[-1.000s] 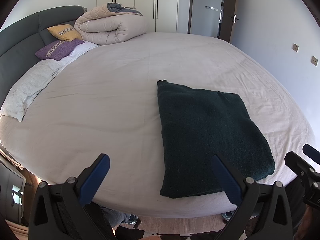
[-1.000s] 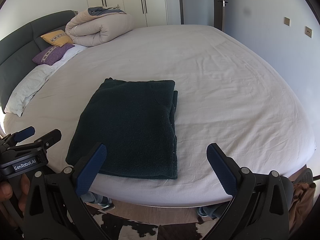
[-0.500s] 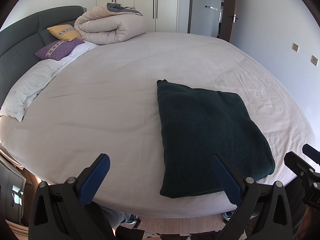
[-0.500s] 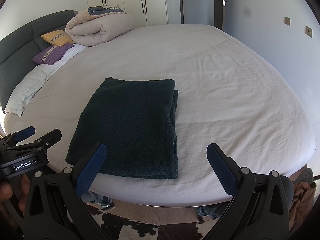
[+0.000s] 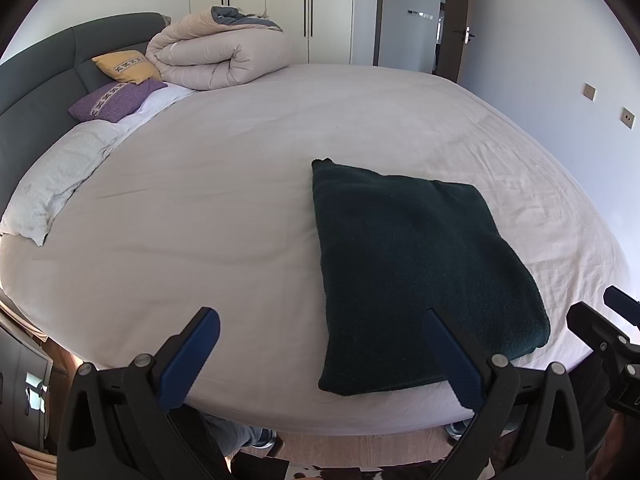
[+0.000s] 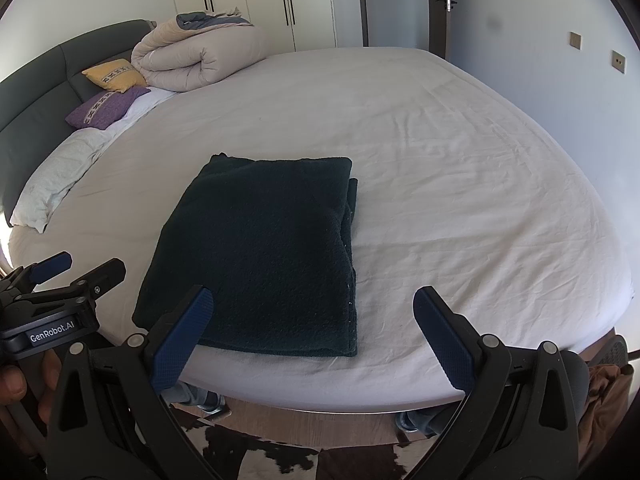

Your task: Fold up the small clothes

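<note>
A dark green folded garment (image 5: pixel 416 268) lies flat as a neat rectangle near the front edge of the bed; it also shows in the right wrist view (image 6: pixel 264 256). My left gripper (image 5: pixel 320 356) is open and empty, held back off the bed's front edge, left of the garment. My right gripper (image 6: pixel 312 336) is open and empty, held back at the bed's edge in front of the garment's near right corner. Each gripper shows at the side of the other's view: the right one (image 5: pixel 612 320) and the left one (image 6: pixel 68 276).
The white sheet of the bed (image 5: pixel 224 216) is wrinkled. At the headboard end lie a rolled beige duvet (image 5: pixel 220 60), a yellow cushion (image 5: pixel 126 66), a purple cushion (image 5: pixel 116 100) and a white pillow (image 5: pixel 56 180). A cowhide rug (image 6: pixel 280 456) lies on the floor below.
</note>
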### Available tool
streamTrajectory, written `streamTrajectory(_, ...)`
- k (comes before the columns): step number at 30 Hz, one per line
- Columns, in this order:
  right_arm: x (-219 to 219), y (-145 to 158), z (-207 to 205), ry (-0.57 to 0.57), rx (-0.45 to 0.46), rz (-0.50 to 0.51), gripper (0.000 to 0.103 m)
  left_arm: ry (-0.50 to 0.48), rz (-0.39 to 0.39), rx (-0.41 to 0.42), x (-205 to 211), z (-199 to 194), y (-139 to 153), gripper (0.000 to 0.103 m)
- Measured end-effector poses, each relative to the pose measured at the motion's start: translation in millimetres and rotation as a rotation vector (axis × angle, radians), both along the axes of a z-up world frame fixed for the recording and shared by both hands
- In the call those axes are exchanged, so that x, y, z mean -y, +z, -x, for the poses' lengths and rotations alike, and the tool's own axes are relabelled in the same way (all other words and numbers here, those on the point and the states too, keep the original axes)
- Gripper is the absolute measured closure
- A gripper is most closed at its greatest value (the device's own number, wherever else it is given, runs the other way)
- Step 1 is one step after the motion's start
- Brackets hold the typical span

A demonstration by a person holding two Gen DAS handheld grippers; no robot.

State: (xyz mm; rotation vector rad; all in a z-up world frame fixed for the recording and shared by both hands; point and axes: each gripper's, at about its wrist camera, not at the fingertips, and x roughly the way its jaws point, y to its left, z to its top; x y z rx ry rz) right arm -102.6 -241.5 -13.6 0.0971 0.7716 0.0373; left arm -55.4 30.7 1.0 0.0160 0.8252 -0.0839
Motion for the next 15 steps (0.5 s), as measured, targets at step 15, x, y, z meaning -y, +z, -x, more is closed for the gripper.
streamTrajectory(15,-1.3,-3.1,-1.7,0.007,-0.009,-0.002,0.001,-0.005,0.008,-0.002,-5.5,-0.8,-0.2,0.0)
